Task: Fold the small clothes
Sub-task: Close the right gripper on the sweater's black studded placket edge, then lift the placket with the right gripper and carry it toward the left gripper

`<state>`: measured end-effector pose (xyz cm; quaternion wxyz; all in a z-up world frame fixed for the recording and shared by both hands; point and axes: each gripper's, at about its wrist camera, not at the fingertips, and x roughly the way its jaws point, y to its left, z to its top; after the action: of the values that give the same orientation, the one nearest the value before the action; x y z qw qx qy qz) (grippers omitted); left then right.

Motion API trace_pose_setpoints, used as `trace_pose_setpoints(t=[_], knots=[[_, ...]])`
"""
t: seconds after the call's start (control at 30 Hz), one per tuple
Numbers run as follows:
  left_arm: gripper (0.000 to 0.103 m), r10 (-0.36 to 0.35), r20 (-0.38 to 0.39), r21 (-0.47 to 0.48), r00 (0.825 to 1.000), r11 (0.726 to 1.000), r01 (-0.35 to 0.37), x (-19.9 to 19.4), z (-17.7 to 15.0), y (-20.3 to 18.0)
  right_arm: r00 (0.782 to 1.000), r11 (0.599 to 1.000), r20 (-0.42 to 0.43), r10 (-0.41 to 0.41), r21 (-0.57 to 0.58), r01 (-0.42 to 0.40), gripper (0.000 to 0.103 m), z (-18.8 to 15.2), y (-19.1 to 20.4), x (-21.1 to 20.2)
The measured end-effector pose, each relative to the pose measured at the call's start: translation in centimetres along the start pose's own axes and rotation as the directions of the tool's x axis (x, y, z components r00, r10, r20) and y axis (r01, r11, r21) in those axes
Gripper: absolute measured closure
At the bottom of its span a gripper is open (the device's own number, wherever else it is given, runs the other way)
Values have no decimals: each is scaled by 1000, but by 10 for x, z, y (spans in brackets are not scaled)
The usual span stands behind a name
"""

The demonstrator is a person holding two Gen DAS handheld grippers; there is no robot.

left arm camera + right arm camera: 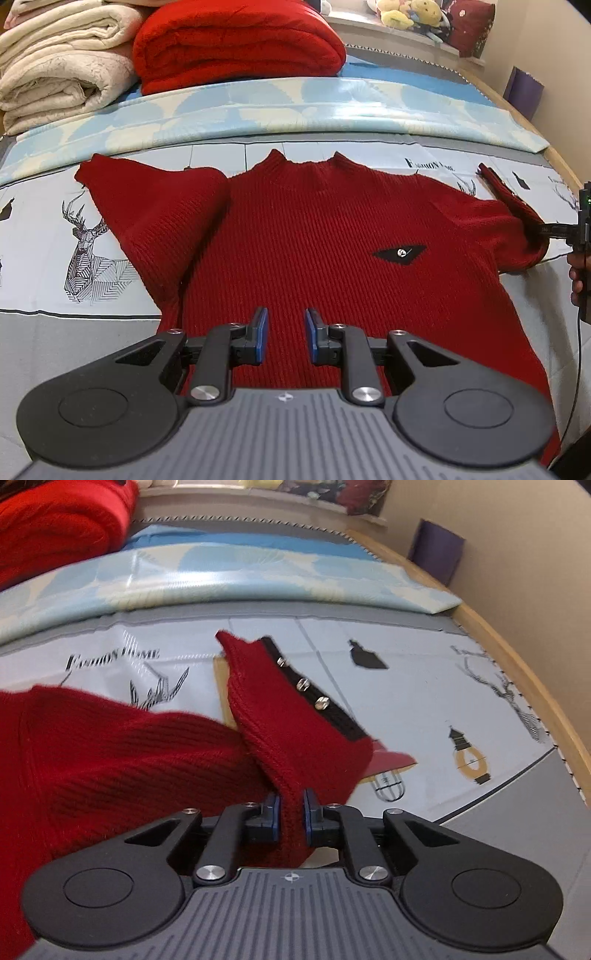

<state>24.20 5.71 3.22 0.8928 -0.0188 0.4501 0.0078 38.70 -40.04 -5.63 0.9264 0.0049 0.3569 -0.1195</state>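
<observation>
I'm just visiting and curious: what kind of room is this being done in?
Most likely a bedroom: the red sweater lies on a bed sheet, with folded blankets and plush toys behind.

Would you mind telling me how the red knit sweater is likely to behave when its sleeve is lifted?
Probably floppy: the sleeve bunches and droops where the right gripper pinches it. The thick ribbed sweater likely drags rather than slides on the bedsheet. It should not slip easily, since the knit looks coarse.
</observation>
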Motion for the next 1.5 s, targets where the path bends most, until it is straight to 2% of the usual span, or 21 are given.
trace_pose_setpoints(t=[0.17, 0.27, 0.3, 0.37, 0.47, 0.5, 0.53, 0.57, 0.6, 0.7, 0.73, 0.8, 0.87, 0.93, 1.07, 1.13, 1.2, 1.23, 1.33, 1.37, 1.5], knots=[[79, 12, 3, -40, 1000, 999, -12, -2, 3, 8, 992, 1000, 124, -2, 18, 0, 92, 19, 15, -37], [79, 5, 8, -79, 1000, 997, -4, -5, 6, 17, 954, 994, 278, 112, -33, -107, 92, 31, 45, -88], [79, 7, 8, -88, 1000, 996, -7, -5, 6, 19, 927, 984, 331, 179, -72, -164, 92, 32, 58, -107], [79, 14, 0, -106, 1000, 994, -14, -5, 7, 24, 842, 936, 412, 349, -201, -290, 92, 27, 87, -146], [79, 18, -16, -135, 1000, 991, -20, -4, 5, 31, 653, 771, 418, 631, -431, -469, 92, 2, 121, -189], [79, 20, -20, -145, 1000, 989, -23, -4, 5, 34, 604, 712, 389, 695, -487, -506, 92, -6, 130, -196], [79, 22, -22, -153, 1000, 988, -25, -4, 5, 36, 585, 672, 350, 732, -514, -533, 92, -13, 138, -197], [79, 23, -23, -163, 999, 986, -26, -5, 5, 38, 596, 643, 286, 751, -524, -559, 91, -18, 146, -191], [79, 25, -24, -171, 999, 985, -28, -5, 5, 40, 635, 641, 225, 739, -527, -559, 91, -23, 154, -180], [78, 21, -27, -188, 999, 982, -25, -6, 5, 42, 808, 719, 24, 589, -471, -511, 91, -31, 167, -127], [77, 22, -28, -186, 999, 982, -27, -6, 5, 41, 828, 730, -44, 559, -447, -517, 89, -34, 167, -113], [74, 24, -32, -186, 999, 982, -30, -6, 5, 42, 824, 690, -132, 552, -483, -540, 84, -44, 167, -100], [73, 23, -37, -198, 999, 980, -30, -5, 6, 46, 790, 609, -162, 591, -553, -569, 81, -51, 166, -106], [72, 12, -43, -223, 999, 975, -22, -3, 7, 52, 756, 569, -198, 624, -547, -614, 79, -48, 169, -111], [67, -62, -84, -298, 995, 954, 34, 7, 7, 65, 727, 556, -197, 658, -524, -645, 78, -40, 162, -120], [67, -119, -121, -326, 986, 943, 74, 14, 4, 67, 721, 574, -179, 669, -491, -655, 78, -32, 150, -128], [66, -188, -164, -346, 968, 930, 122, 24, -1, 64, 730, 600, -137, 669, -481, -640, 78, -23, 143, -141], [65, -218, -190, -345, 957, 928, 142, 29, -5, 59, 744, 621, -115, 658, -476, -622, 76, -18, 139, -149], [65, -285, -274, -306, 919, 931, 197, 45, -16, 38, 827, 738, -49, 561, -422, -526, 72, 1, 132, -165], [65, -297, -299, -284, 907, 935, 213, 50, -20, 29, 843, 770, -31, 537, -391, -505, 70, 6, 130, -168], [64, -315, -366, -217, 876, 944, 249, 62, -32, 1, 865, 837, 34, 500, -277, -472, 69, 8, 114, -174]])
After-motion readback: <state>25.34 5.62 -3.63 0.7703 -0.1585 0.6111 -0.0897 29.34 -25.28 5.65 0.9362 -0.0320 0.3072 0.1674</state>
